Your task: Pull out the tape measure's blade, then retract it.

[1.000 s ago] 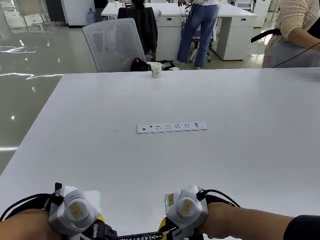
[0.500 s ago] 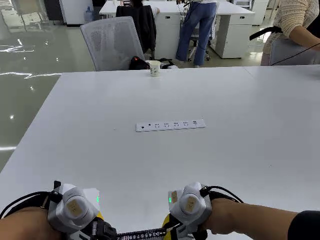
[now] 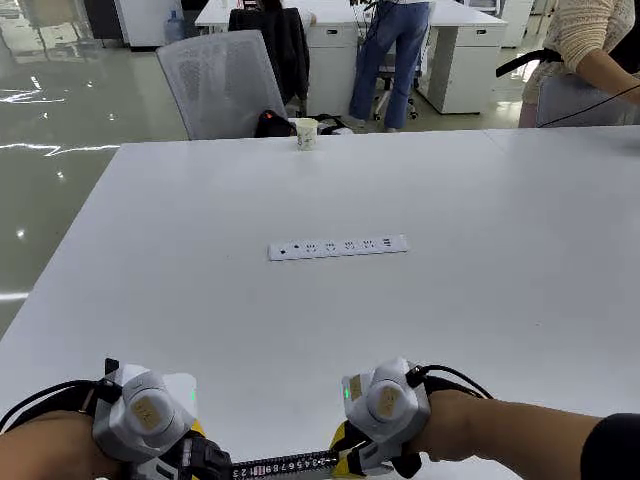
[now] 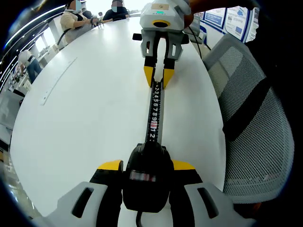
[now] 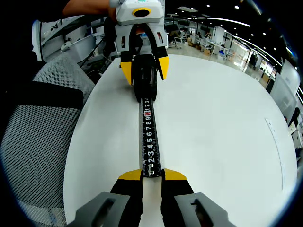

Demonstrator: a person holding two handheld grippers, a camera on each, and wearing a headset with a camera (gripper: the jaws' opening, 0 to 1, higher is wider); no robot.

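In the head view, two grippers sit at the bottom edge over one white table [image 3: 480, 300]. The left gripper [image 3: 205, 462] is at lower left and the right gripper [image 3: 345, 458] at lower centre. One black blade [image 3: 285, 466] is stretched between them, its white digits too small to read here. One white power strip [image 3: 338, 246] lies mid-frame, one paper cup [image 3: 306, 133] stands at the table's far edge, and one grey mesh chair [image 3: 225, 85] is behind it. In the left gripper view, the left gripper's jaws at the bottom are clamped around the one black tape measure [image 4: 147, 175], whose small label is too blurred to read. The blade runs up the frame, showing digits 2 to 9 beyond a red mark, to the right gripper at the top, whose yellow tips pinch its end. In the right gripper view, the right gripper's two yellow tips at the bottom are closed on the blade's end. Digits 2 to 9, a red mark, then 1 2 3 lead up to the tape measure at top centre, held in the left gripper.
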